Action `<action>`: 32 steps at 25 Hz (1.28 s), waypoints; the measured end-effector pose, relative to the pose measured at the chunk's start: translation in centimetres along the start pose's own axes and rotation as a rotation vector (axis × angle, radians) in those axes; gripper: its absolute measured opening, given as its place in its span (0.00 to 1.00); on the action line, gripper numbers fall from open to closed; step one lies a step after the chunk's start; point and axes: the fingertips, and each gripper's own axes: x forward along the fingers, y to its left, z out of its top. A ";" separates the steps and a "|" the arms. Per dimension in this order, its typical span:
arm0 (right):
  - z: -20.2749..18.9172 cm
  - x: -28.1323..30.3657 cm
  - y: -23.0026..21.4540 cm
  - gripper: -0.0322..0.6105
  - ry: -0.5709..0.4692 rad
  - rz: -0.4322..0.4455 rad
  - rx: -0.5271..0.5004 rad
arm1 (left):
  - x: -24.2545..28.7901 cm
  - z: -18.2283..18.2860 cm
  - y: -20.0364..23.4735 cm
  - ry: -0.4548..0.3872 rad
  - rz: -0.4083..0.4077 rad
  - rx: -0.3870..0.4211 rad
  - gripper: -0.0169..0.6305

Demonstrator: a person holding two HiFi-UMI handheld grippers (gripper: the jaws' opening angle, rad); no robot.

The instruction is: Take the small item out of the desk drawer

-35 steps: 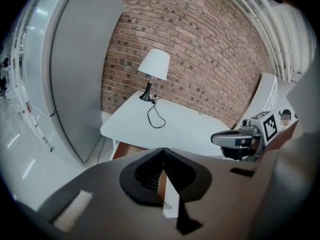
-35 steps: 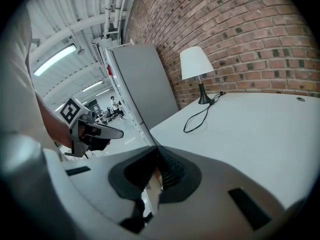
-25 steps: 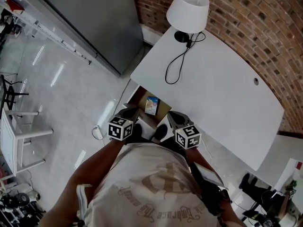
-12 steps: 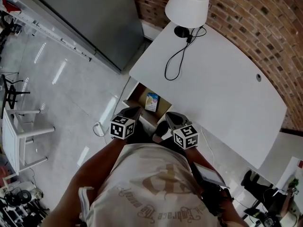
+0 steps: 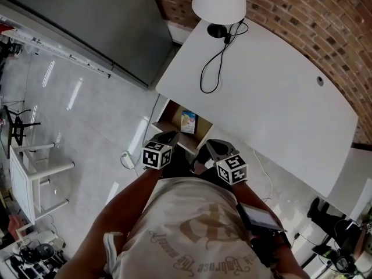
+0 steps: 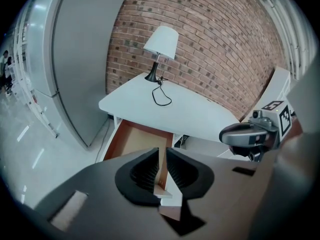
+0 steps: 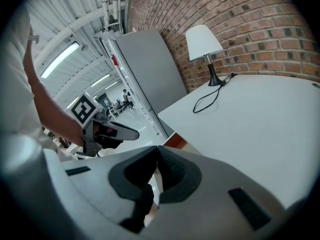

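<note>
1. Far left: tall grey cabinet (image 5: 87, 16), close beside the left end of the desk, on a pale glossy floor (image 5: 75, 115).
2. Just right of the cabinet, under the desk's near-left corner: wooden drawer (image 5: 170, 115), pulled open, brown inside.
3. In front of the drawer, close to the person's torso: left gripper (image 6: 161, 150), hand-held and aimed at the drawer. Jaws opening, so far only a narrow slit between the ribbed pads. Nothing in the slit, only the drawer's edge visible through it.
4. Inside the drawer, toward its right side: small item (image 5: 188, 121), flat, with light blue and yellow print. Lying loose, apart from both grippers.
5. Right of the left gripper: right gripper (image 7: 157, 147), also hand-held and aimed the same way. Jaws pressed together at the tips, with nothing held.
6. Farther right, at the desk's back-left corner: lamp (image 5: 220, 2) with a white shade and a black base. Black cable (image 5: 212, 68) looping from the base across the tabletop.
7. White desk (image 5: 279, 97) with a curved edge, spreading to the right.
8. Behind the desk and along the right: red brick wall (image 5: 314, 22).
</note>
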 end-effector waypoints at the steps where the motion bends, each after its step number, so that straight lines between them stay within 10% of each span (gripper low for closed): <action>1: -0.2 0.1 0.1 0.06 0.004 -0.002 0.004 | 0.2 -0.1 0.1 0.007 -0.002 0.000 0.12; 14: -2.8 0.9 0.6 0.06 0.047 -0.025 0.040 | 3.8 -2.4 2.0 0.076 0.036 -0.042 0.56; 32: -8.0 2.0 -1.0 0.06 0.112 -0.046 0.102 | 10.6 -6.0 4.5 0.108 0.046 -0.166 0.60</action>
